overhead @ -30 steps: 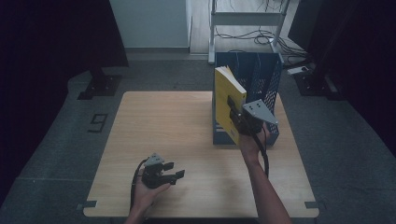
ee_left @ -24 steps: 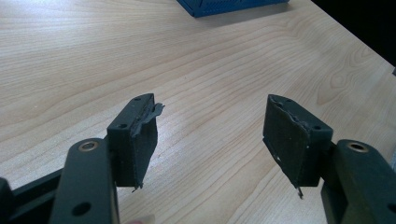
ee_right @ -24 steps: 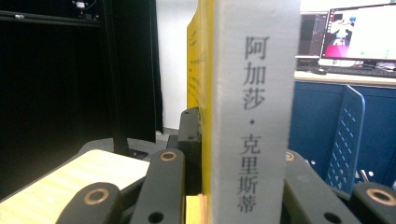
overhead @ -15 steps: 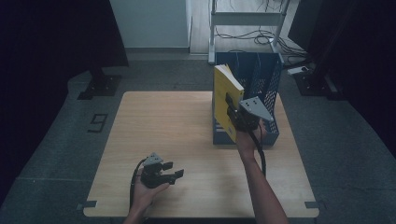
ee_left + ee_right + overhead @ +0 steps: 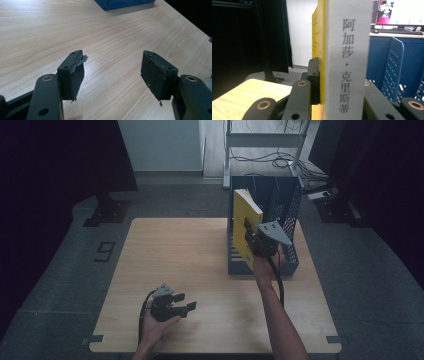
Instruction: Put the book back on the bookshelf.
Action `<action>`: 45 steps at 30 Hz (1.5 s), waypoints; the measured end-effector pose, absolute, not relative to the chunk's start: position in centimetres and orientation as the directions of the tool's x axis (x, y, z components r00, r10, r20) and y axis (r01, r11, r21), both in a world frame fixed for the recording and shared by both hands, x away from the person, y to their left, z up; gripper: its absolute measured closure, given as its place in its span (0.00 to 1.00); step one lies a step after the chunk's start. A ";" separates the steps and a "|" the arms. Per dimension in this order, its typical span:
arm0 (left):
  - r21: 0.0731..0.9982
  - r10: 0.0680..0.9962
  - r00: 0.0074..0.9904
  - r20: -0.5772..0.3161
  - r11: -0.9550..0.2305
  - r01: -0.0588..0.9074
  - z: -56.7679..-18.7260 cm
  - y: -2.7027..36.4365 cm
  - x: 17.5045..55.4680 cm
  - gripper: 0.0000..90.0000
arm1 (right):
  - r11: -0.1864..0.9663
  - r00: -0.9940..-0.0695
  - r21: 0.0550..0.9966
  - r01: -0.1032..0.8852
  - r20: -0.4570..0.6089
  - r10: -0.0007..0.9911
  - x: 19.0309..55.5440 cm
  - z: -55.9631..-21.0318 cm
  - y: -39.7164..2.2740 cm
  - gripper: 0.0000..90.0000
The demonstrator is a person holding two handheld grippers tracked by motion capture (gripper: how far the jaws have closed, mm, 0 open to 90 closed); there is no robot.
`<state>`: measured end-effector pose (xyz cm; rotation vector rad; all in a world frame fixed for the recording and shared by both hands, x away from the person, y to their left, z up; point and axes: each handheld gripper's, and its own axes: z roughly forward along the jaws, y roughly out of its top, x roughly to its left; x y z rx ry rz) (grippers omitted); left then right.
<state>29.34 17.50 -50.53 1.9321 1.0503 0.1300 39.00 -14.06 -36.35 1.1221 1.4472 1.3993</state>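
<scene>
A yellow book (image 5: 244,222) with a white spine (image 5: 348,62) stands upright in the left part of a blue slotted rack (image 5: 290,215) at the table's back right. My right gripper (image 5: 251,234) is shut on the book's near edge, one finger (image 5: 314,75) pressed against the yellow cover. Whether the book's bottom rests on the rack floor is hidden. My left gripper (image 5: 186,306) lies low over the wooden table (image 5: 175,250) near the front edge. It is open, its pads (image 5: 77,72) wide apart with only bare wood between them.
A blue perforated divider (image 5: 394,67) of the rack stands just right of the book. A corner of the rack (image 5: 125,3) shows far ahead of the left gripper. A metal shelf frame (image 5: 265,140) and cables lie on the floor behind the table.
My right gripper has carried the book slightly farther back and left at the rack. The left gripper has stayed still.
</scene>
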 end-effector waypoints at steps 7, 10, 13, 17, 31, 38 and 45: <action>0.749 0.712 0.633 -0.305 -0.231 0.621 -50.6 17.4 29.3 0.39 | -0.010 -0.265 0.998 0.063 0.026 0.964 39.4 -36.4 -14.0 0.83; 0.748 0.712 0.631 -0.306 -0.230 0.622 -50.6 17.5 29.3 0.39 | -0.010 -0.261 0.998 0.064 0.027 0.965 39.6 -36.3 -14.0 0.83; 0.749 0.712 0.632 -0.305 -0.231 0.622 -50.6 17.5 29.3 0.39 | -0.007 -0.260 0.998 0.066 0.024 0.965 39.8 -36.3 -13.9 0.83; 0.749 0.714 0.628 -0.310 -0.225 0.624 -50.6 17.7 29.4 0.39 | 0.002 -0.253 0.998 0.068 0.015 0.967 40.3 -36.2 -13.8 0.83; 0.752 0.715 0.621 -0.322 -0.204 0.626 -50.4 18.3 29.4 0.39 | -0.004 -0.219 0.996 0.084 0.022 0.975 42.3 -36.7 -13.2 0.83; 0.757 0.714 0.622 -0.321 -0.201 0.622 -50.3 18.5 29.4 0.39 | 0.001 -0.209 0.996 0.095 0.019 0.978 42.9 -36.9 -12.9 0.83; 0.757 0.714 0.623 -0.321 -0.203 0.622 -50.3 18.5 29.4 0.39 | -0.015 -0.194 0.995 0.102 0.035 0.980 43.3 -37.2 -13.1 0.83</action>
